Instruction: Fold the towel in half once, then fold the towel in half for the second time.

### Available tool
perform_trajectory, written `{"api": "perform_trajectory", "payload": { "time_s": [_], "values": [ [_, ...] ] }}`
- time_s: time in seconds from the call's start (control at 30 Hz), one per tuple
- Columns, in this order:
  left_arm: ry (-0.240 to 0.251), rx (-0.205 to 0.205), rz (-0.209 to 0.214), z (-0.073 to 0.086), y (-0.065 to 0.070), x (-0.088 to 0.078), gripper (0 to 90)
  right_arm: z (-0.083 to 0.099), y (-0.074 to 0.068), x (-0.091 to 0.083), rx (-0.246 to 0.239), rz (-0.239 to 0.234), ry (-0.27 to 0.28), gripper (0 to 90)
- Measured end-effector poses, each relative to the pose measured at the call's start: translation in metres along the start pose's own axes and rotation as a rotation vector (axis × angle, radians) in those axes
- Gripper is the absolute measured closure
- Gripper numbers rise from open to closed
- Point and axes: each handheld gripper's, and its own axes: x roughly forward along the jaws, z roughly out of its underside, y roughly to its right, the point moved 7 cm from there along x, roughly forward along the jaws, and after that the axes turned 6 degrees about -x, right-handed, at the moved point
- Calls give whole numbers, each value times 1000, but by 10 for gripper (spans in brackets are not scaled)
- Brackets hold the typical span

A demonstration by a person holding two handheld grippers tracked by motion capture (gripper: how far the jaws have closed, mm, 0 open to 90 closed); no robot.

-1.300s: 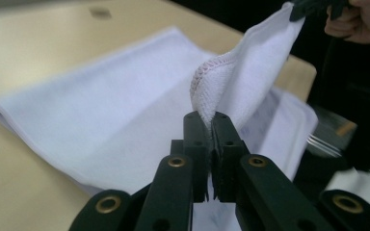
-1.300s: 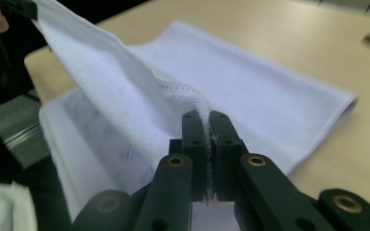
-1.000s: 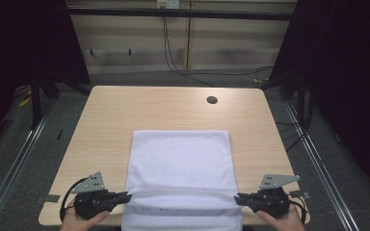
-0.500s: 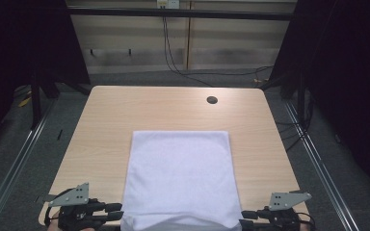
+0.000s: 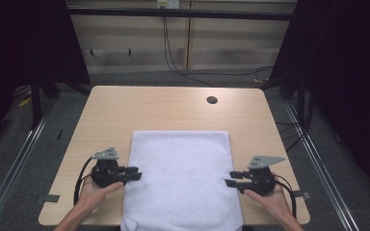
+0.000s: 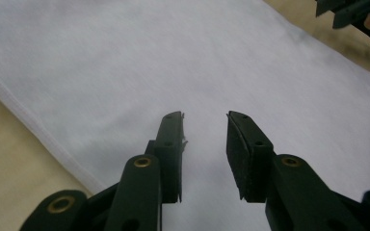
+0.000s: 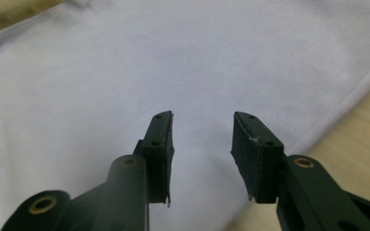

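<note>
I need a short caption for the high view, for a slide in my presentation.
Two hand-held grippers, left gripper and right gripper, both open at opposite side edges of a white towel spread on a wooden table.

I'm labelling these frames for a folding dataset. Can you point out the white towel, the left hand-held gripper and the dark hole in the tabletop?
white towel point(image 5: 183, 173), high view, bare middle.
left hand-held gripper point(image 5: 136, 173), high view, between its fingertips.
dark hole point(image 5: 212, 100), high view, its centre.
</note>
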Motion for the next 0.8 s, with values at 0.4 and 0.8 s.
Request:
{"api": "perform_trajectory", "payload": {
  "time_s": [0.4, 0.8],
  "values": [
    [-38, -3, -122, -19, -51, 42, 674, -31, 53, 83, 0, 72, -95, 622],
    [-49, 15, -121, -7, -34, 39, 673, -24, 46, 76, 12, 54, -112, 613]
  ]
}}
